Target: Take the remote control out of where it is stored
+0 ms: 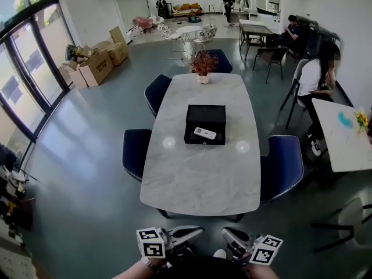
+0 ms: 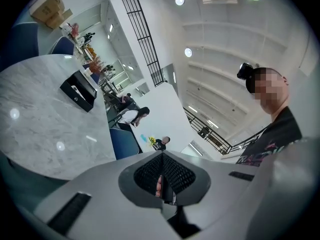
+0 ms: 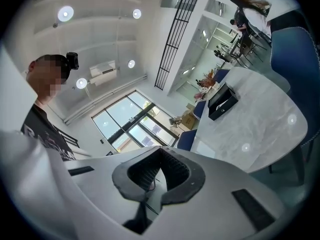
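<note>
The white remote control (image 1: 204, 133) lies in an open black box (image 1: 205, 123) in the middle of the oval marble table (image 1: 197, 173). Both grippers hang low at the near end of the table, well short of the box. My left gripper (image 1: 195, 232) and right gripper (image 1: 229, 235) point toward each other, and both hold nothing. In the left gripper view the left gripper (image 2: 163, 181) is shut, with the black box (image 2: 79, 90) far off on the table. The right gripper (image 3: 159, 176) is shut in its own view, and there too the box (image 3: 222, 103) sits far off.
Blue chairs (image 1: 136, 151) (image 1: 282, 166) stand along both long sides of the table, and a potted plant (image 1: 203, 65) sits at its far end. A person (image 1: 317, 77) stands by a white side table (image 1: 343, 133) at the right. Cardboard boxes (image 1: 96, 63) are piled at the far left.
</note>
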{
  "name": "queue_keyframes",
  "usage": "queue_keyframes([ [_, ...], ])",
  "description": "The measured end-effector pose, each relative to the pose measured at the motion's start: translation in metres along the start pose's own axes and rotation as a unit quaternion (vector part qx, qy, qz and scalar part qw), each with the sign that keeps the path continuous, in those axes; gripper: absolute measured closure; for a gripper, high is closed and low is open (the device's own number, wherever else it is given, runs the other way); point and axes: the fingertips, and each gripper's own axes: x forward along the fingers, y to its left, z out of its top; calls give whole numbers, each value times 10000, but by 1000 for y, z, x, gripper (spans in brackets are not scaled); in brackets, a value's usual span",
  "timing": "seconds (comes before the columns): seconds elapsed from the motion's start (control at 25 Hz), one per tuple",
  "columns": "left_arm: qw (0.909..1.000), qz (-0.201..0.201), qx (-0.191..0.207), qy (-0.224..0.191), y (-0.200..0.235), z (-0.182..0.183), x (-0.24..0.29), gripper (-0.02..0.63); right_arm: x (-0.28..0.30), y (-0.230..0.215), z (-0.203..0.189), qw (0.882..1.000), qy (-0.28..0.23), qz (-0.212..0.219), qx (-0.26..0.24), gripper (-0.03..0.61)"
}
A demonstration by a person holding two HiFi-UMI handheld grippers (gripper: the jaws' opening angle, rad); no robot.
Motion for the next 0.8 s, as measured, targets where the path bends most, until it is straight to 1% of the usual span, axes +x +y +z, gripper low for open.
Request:
queue_keyframes([
  [0.24, 9999, -117, -20, 42, 29, 39, -31, 609, 56, -3, 11, 9998, -179, -99, 21, 568],
  [0.44, 9998, -168, -57, -30, 56, 70, -60, 609, 107, -5, 15, 9996, -236, -138, -40, 568],
  [0.68, 9994, -283, -153, -84, 80, 91, -95, 609, 150, -3, 20, 9988, -437, -222, -84, 568],
  [0.8, 9990, -317, -268, -168, 89, 95, -111, 608, 165, -2, 19, 9982, -431, -338, -247, 568],
])
